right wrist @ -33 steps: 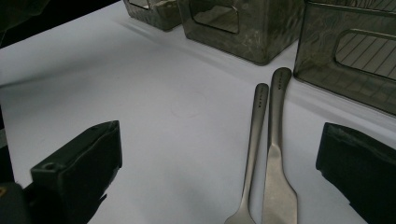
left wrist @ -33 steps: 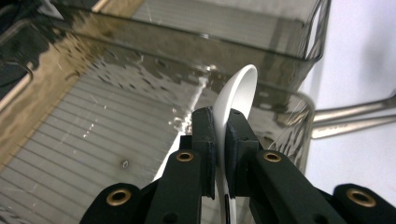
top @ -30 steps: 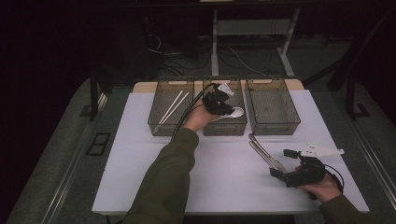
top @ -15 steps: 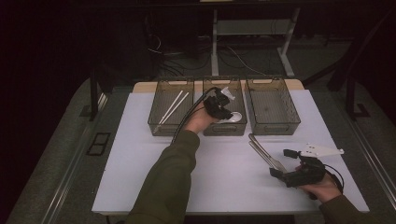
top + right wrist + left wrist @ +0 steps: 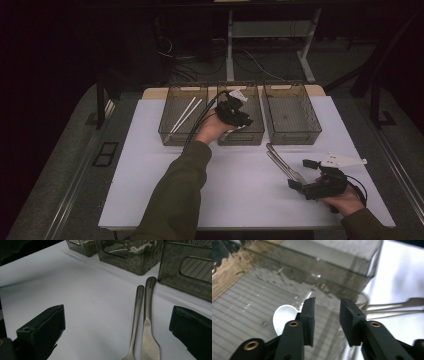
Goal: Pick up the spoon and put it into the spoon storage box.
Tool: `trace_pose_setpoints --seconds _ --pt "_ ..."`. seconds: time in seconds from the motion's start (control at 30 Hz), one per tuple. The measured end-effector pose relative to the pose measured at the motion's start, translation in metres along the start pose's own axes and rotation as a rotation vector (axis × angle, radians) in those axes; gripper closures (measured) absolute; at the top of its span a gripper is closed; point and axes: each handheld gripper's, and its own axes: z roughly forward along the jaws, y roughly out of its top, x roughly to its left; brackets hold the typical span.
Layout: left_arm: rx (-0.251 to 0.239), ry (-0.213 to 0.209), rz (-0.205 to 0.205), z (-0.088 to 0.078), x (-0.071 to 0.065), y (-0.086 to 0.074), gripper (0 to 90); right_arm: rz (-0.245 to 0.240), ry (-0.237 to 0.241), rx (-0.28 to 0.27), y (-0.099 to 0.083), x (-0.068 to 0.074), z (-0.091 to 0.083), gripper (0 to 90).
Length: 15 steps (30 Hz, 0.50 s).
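Left gripper: left gripper (image 5: 240, 117) sits in the upper middle of the high view, hanging over the middle bin (image 5: 241, 134). Its jaws have just been opening and now stand apart with a clear gap, nothing pressed between them, as the left gripper view shows (image 5: 327, 315).
Spoon: white spoon (image 5: 283, 317) lies on the ribbed floor of the middle bin, lower left of centre in the left gripper view, partly hidden behind the left jaw. Whether that jaw touches it cannot be told.
Right gripper: right gripper (image 5: 300, 175) rests low at the lower right of the high view, on the white table (image 5: 150, 175). Its jaws are spread wide, one at each lower corner of the right gripper view (image 5: 120, 335), gripping nothing.
Cutlery: metal fork (image 5: 136, 315) and metal knife (image 5: 148, 322) lie side by side on the table between those open jaws, handles pointing toward the bins.
Left bin: left bin (image 5: 167, 130) at upper left of centre holds white chopsticks (image 5: 186, 114).
Right bin: right bin (image 5: 292, 135) stands just beside the middle one.
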Motion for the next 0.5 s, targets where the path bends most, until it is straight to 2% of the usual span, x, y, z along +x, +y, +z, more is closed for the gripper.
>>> trace_pose_setpoints --seconds 0.13,0.27,0.5 --pt "-0.046 -0.024 -0.012 -0.010 -0.006 0.000 54.9 -0.003 0.001 0.001 0.000 0.001 0.000 0.4" --pt "-0.079 -0.037 -0.022 -0.019 -0.015 -0.002 50.0 0.001 -0.002 0.003 -0.001 0.001 -0.001 0.4" --pt "-0.088 -0.039 -0.013 -0.035 -0.030 -0.008 42.9 0.002 -0.003 0.002 -0.001 0.001 -0.001 0.4"
